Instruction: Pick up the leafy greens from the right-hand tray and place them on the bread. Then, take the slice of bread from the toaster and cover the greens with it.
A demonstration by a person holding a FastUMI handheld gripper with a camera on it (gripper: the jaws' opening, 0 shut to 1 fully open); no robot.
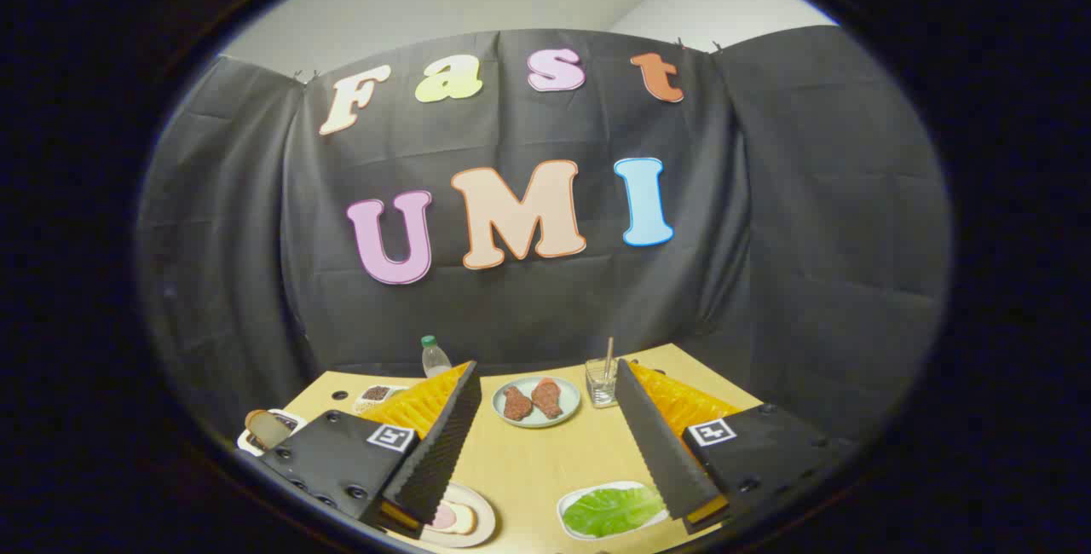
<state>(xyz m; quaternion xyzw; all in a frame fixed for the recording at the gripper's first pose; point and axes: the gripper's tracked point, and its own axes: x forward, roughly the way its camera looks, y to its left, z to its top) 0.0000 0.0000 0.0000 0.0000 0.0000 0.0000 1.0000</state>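
Green leafy greens (614, 510) lie flat in white tray (573, 503), low beside right finger, partly under it. Gripper (545, 443) spread wide, holding nothing, above table (545, 460). Risk: thin leaf slips from pinch, or finger catches tray rim. Bread on plate (464, 520) near left finger.

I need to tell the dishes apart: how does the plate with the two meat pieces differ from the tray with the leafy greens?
The plate is round and pale grey-green; the tray is white and more oblong. The plate carries two reddish-brown meat pieces; the tray carries flat green leafy greens. The plate sits beyond the open tongs; the tray lies by their right finger. Both rest on the wooden table.
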